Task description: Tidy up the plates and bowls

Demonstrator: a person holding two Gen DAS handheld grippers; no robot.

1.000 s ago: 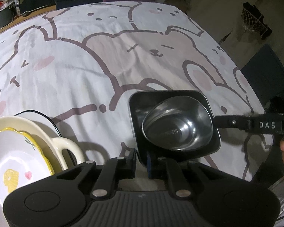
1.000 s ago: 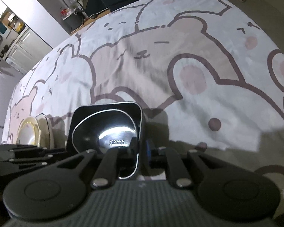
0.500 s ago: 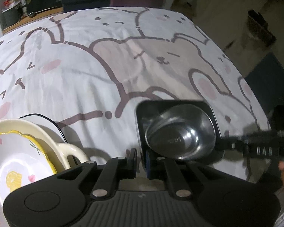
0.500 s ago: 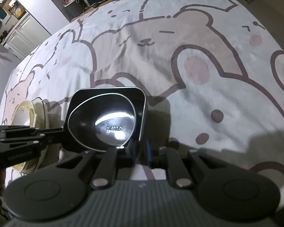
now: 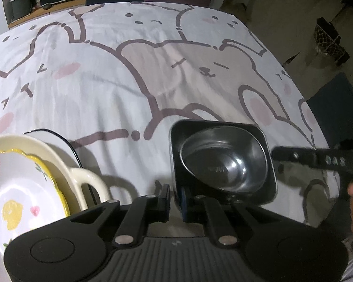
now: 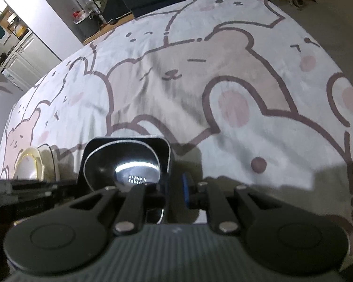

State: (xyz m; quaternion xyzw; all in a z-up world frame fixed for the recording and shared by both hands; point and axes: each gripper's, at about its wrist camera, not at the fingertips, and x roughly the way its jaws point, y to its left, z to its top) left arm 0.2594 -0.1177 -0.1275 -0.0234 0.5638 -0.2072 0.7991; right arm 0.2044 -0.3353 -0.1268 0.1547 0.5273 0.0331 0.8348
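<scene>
L tool [image 5: 175, 196] clamps black dish [image 5: 176, 145] rim | R tool [image 6: 175, 191] clamps same | steel bowl [image 5: 223, 162] inside

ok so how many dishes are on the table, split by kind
Square black dish: 1
Steel bowl, inside the black dish: 1
Flowered plate with yellow rim: 1
Cream dish with a handle, under that plate: 1
White plate with dark rim, at the bottom of that stack: 1
Total: 5
</scene>
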